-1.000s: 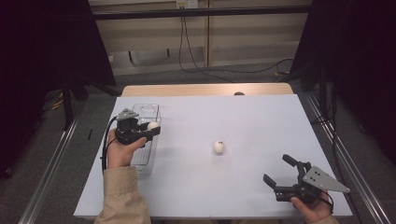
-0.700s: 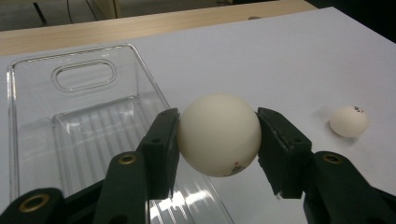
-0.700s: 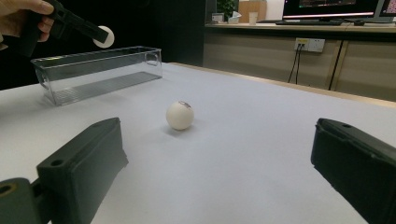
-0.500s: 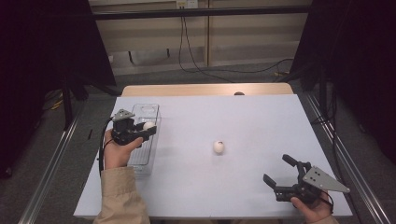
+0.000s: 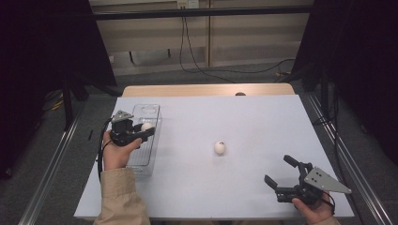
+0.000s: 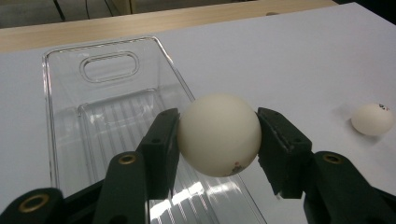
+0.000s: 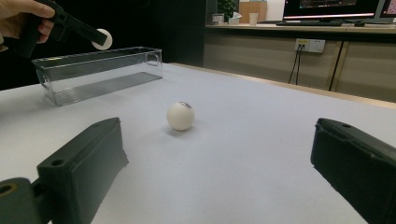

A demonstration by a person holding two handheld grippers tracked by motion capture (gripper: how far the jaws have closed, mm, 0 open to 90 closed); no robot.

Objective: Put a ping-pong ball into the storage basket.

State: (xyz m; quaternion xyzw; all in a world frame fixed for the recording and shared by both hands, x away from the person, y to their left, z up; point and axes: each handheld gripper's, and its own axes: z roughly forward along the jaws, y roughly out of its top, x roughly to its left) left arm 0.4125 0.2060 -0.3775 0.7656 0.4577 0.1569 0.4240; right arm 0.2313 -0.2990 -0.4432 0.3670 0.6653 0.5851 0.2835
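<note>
Aloft, left tongs (image 6: 217, 135) clenched on a white ball (image 6: 218, 134) above the clear tray (image 6: 93, 112); right tongs (image 5: 283, 176) released, low.

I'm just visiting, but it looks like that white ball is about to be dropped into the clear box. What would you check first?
1. Ball held firmly: the left gripper has both jaws pressed on the held ball. Ok.
2. Ball over the box: it hangs above the clear plastic bin, near its right wall. Ok, though close to the edge.
3. Bin ready: upright, open at the top, nothing inside. Ok.
4. Height of the drop: the ball sits above the rim; whether it would bounce out, cannot tell.
5. Other ball: rests on the white table, apart from the bin. Ok.
6. Right gripper: open, well away. Ok.
</note>
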